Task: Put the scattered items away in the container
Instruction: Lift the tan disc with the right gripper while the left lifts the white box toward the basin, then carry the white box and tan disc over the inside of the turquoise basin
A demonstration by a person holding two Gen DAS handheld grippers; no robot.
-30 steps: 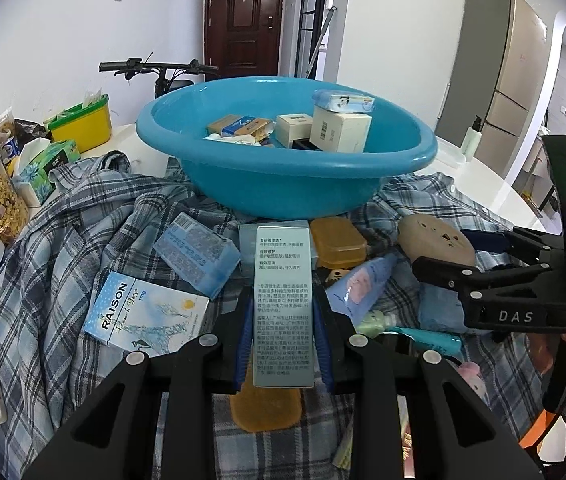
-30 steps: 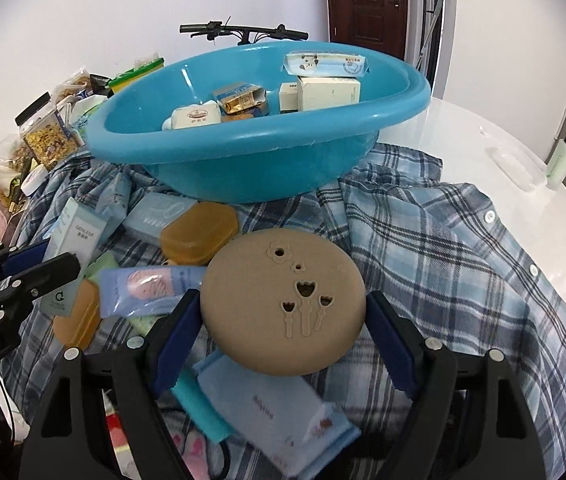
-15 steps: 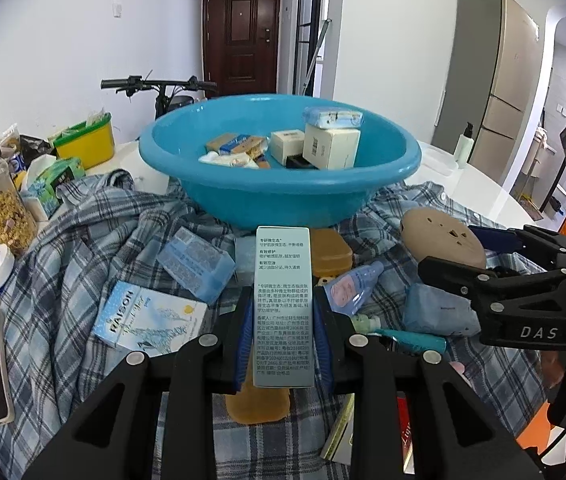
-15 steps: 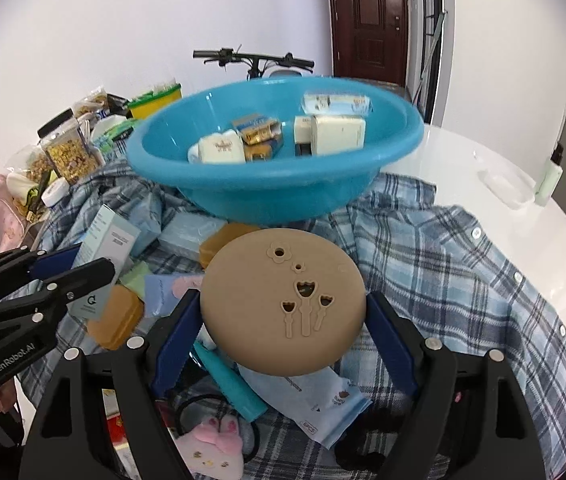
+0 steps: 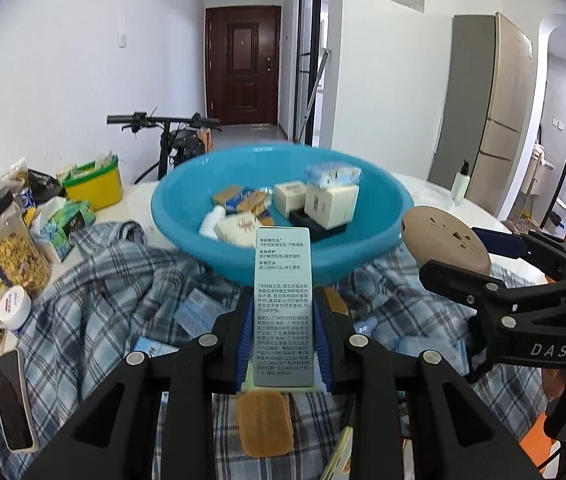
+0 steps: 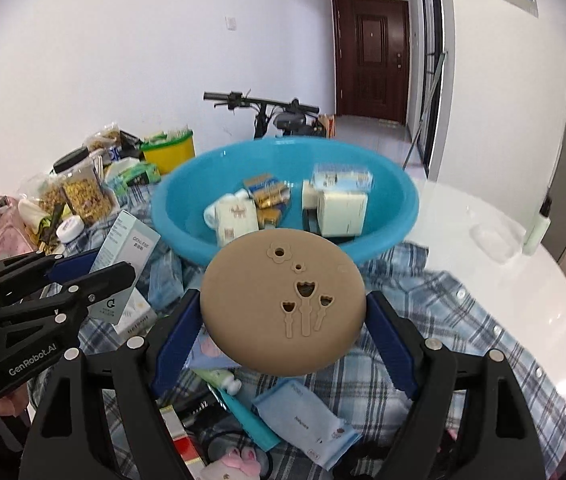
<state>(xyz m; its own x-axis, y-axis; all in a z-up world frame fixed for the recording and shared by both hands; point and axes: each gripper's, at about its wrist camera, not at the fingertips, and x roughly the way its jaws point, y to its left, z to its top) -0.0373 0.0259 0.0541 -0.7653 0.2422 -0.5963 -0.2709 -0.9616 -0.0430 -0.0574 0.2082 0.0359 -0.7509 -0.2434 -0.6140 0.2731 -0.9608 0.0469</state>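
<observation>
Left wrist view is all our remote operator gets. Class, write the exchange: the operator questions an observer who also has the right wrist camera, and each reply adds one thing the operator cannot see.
Operator: I see the tan disc almost edge-on. What is on its face?
Observer: The tan disc, clamped in the right gripper, has three tulip-shaped cut-outs on stems, plus a flower-shaped hole above them.
Operator: What lies below it?
Observer: A light blue packet and a teal tube lie on the plaid shirt.
Operator: I only see small print on my box. What is on the other side?
Observer: The box in the left gripper has a pale blue and white face with a round logo.
</observation>
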